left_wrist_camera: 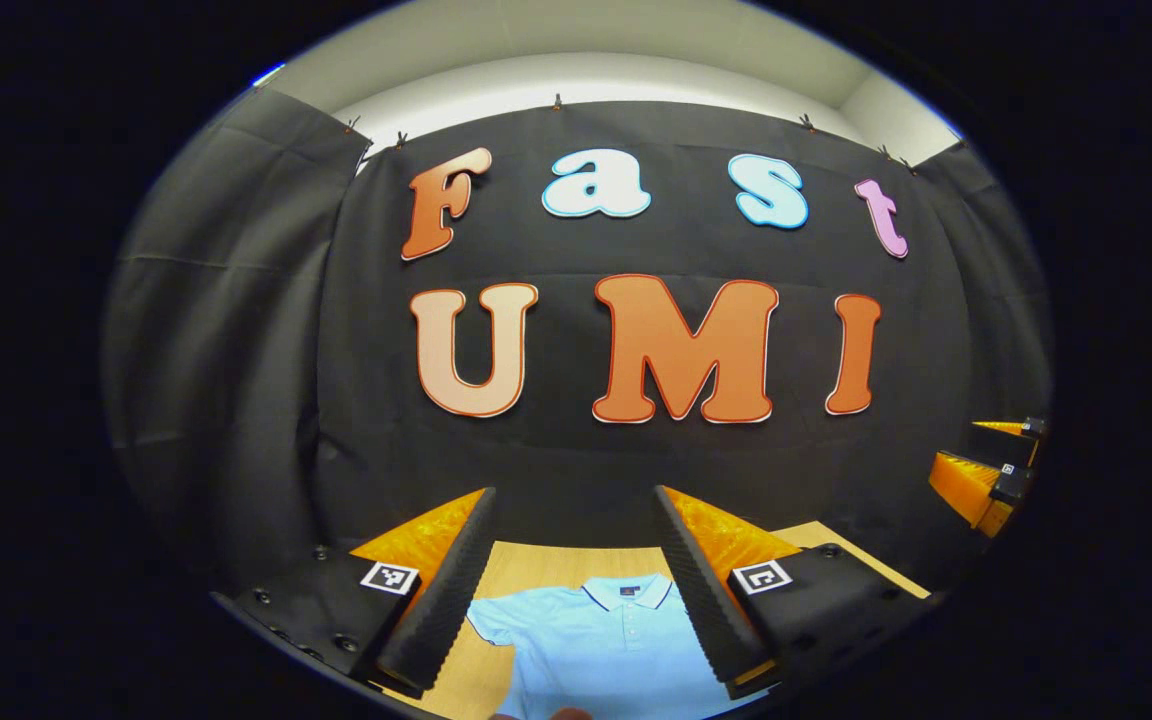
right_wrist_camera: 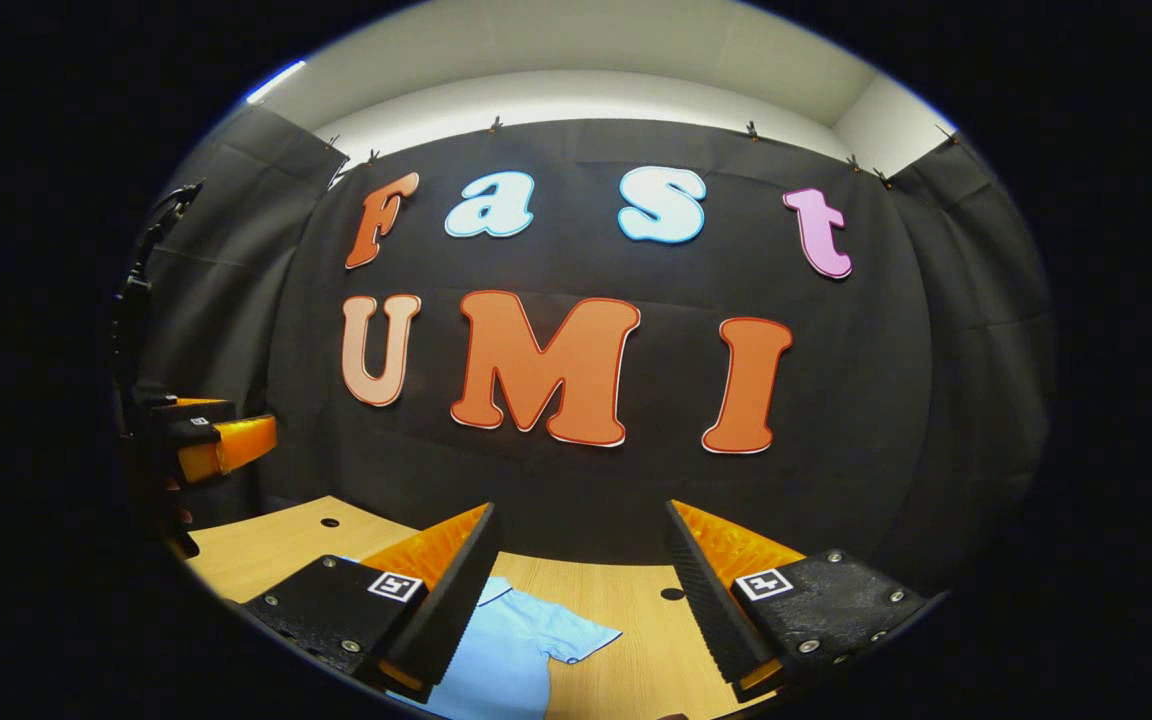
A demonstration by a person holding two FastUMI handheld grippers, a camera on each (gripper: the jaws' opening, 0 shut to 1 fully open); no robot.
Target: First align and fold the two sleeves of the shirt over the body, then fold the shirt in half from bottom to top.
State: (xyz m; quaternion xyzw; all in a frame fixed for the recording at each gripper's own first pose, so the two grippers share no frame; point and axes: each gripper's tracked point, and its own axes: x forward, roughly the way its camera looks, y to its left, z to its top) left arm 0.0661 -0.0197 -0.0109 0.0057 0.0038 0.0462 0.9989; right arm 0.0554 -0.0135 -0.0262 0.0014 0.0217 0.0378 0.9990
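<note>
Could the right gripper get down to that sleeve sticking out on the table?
Probably yes. The right gripper is held open above the wooden table, and the light blue polo shirt's sleeve lies flat just below its fingers with nothing between them.

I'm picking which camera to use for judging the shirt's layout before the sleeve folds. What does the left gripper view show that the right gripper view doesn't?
Left gripper view: the light blue polo shirt's collar and button placket, seen between the open left gripper, with the right gripper off to the side.

Right gripper view: one short sleeve spread flat on the wooden table, holes in the tabletop, and the left gripper off to the side; the right gripper is open.

Both: the shirt lying unfolded on the table, neither gripper touching it.
</note>
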